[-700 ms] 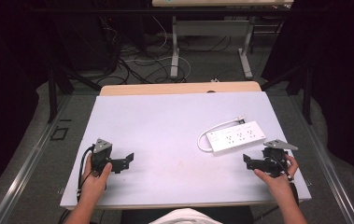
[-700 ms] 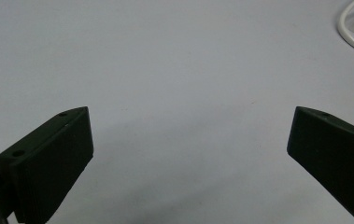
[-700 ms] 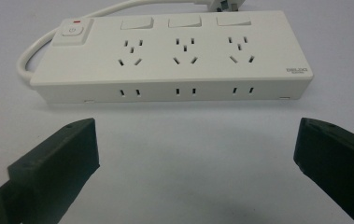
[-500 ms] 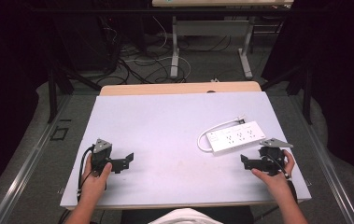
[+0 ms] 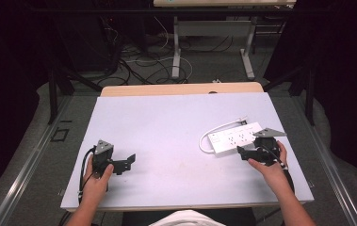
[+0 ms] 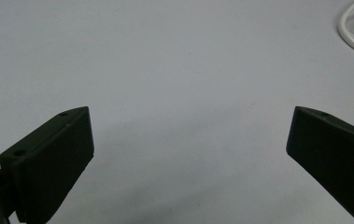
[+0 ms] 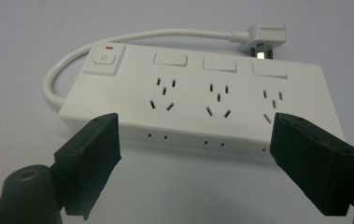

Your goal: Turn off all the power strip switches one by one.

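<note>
A white power strip with three sockets lies flat on the right side of the grey table. Its short cable loops round the left end to a plug at the far side. My right gripper is just in front of the strip's near long side. In the right gripper view the strip lies just beyond the open jaws, and its plug rests behind it. My left gripper rests near the front left, open over bare table. The cable's loop shows far off.
A wooden strip runs along the table's far edge. Beyond it stand white desk legs and loose cables on the floor. The table's front edge lies close below both hands.
My right gripper has moved up and to the left, closer to the power strip's near side. The left gripper has stayed where it was.
</note>
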Motion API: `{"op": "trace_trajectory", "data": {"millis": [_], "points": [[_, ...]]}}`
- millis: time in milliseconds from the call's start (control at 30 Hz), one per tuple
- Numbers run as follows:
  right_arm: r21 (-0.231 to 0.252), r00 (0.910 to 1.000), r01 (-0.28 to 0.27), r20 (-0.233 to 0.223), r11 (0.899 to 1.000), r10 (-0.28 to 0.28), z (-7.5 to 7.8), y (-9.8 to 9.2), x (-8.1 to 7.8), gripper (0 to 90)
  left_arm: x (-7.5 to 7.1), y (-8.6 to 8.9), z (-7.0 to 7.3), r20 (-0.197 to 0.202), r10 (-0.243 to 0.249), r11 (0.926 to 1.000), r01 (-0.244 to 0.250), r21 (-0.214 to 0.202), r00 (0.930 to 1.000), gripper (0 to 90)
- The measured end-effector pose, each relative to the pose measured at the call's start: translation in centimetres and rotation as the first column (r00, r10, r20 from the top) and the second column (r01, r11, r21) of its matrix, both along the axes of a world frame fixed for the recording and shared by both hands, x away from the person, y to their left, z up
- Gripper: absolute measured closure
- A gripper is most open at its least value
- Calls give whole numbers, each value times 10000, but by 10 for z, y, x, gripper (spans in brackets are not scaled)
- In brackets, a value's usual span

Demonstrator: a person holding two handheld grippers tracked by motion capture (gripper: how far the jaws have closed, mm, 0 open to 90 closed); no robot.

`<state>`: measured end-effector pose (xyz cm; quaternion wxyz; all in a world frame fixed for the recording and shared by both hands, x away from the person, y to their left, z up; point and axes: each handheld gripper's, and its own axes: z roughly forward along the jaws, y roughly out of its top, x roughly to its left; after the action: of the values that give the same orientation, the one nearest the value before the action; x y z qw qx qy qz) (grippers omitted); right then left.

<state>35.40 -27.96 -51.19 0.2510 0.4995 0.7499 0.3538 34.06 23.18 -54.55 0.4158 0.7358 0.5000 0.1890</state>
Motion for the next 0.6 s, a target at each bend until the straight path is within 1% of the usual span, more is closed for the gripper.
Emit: {"op": "trace_trajectory", "data": {"millis": [67,100,133,167,233,267,300,333,433,500,600], "points": [[44,9998,-180,21,9998,180,4,4,3,214,0,0,0,13,-8,10000,8,-2,10000,9],[44,9998,-180,21,9998,180,4,4,3,214,0,0,0,13,-8,10000,8,-2,10000,9],[-2,9988,-479,79,9989,479,7,8,7,259,0,0,0,13,-8,10000,8,-4,10000,9],[-2,9988,-479,79,9989,479,7,8,7,259,0,0,0,-9,-4,10000,4,-10,10000,9],[-162,9978,-648,135,9978,651,11,14,13,290,0,0,0,-15,-19,10000,19,-6,10000,9],[-162,9978,-648,135,9978,651,11,14,13,290,0,0,0,-5,-24,10000,24,-16,10000,9],[-122,9973,-731,59,9973,731,14,18,16,300,0,-1,-1,69,18,10000,-18,-46,10000,9],[-122,9973,-731,59,9973,731,14,18,16,300,0,-1,0,66,19,10000,-19,-38,10000,9],[-96,9969,-780,-66,9969,779,19,25,22,340,0,0,0,-13,-25,10000,25,-21,10000,9],[-171,9958,-904,-134,9958,902,20,27,26,353,0,0,0,-16,-23,10000,23,-29,10000,9],[-242,9956,-913,-229,9955,908,22,30,28,369,0,1,0,-1,-34,10000,34,-32,10000,9]]}}
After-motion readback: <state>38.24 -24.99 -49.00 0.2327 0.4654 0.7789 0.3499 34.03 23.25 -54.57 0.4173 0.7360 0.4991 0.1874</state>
